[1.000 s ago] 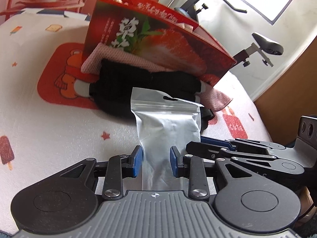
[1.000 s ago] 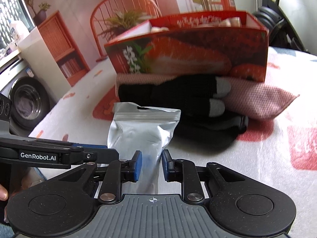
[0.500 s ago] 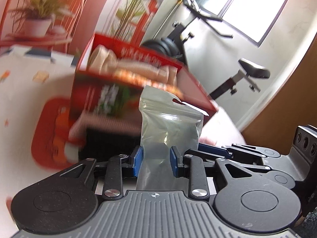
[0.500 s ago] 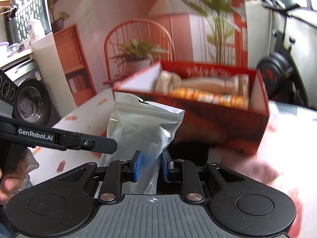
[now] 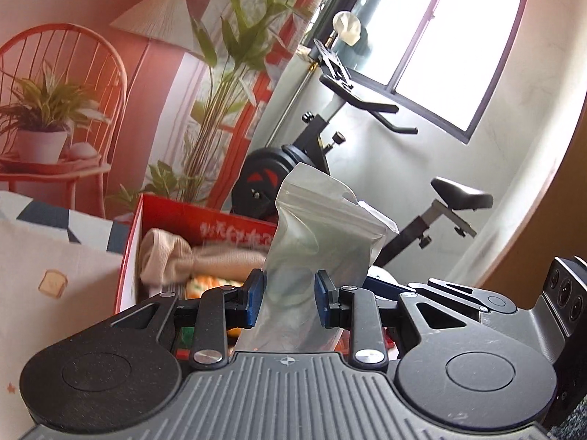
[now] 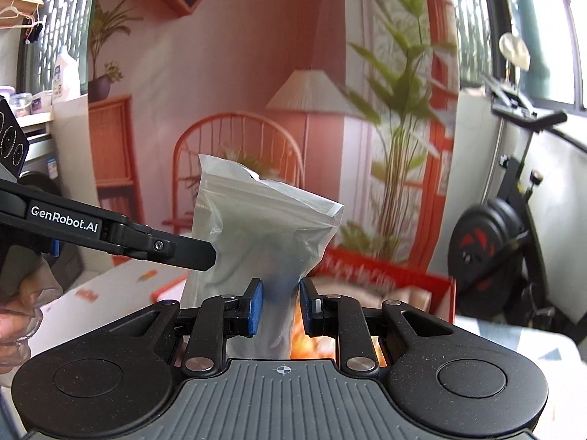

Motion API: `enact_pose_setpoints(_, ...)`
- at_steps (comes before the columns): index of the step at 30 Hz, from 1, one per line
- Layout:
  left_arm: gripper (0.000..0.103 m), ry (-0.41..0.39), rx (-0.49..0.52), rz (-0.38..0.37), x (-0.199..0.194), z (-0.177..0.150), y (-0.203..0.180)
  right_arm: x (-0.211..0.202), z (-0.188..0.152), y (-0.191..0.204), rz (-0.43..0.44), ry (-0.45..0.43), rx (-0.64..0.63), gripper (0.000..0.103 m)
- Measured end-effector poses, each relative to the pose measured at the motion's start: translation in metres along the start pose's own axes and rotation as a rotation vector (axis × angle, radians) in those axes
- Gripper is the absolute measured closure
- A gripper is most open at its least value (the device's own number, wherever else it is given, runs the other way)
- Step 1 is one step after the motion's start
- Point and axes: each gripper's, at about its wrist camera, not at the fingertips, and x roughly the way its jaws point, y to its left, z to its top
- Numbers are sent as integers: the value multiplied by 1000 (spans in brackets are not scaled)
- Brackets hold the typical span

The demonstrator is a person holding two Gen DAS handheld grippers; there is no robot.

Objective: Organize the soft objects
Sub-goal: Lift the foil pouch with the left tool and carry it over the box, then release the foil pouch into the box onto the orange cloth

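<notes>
I hold the crumpled silver zip-top foil pouch (image 5: 315, 249) clamped in both left gripper (image 5: 288, 299) and right gripper (image 6: 279, 302), above the open red cardboard box (image 5: 205, 220) (cloths already inside), unplaced.

A silvery, translucent zip pouch (image 5: 315, 249) stands upright in the air, its sealed top edge with a hang slot tilted and creased. Its lower part is pinched between blue pads (image 6: 254, 306), above a red open box (image 5: 165, 220). Inside the box lie a beige knotted cloth (image 5: 165, 256) and something orange, blurred.
</notes>
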Motion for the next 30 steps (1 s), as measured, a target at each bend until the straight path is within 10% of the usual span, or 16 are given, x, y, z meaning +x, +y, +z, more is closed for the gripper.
enact_pose_setpoints(9,72,47,9,21,39,7,11,42,8,-18,-39,1,-34,83)
enact_pose_setpoints(30,72,376,22,104,118,-20,33,107,-46,-67,-9,383,287,83)
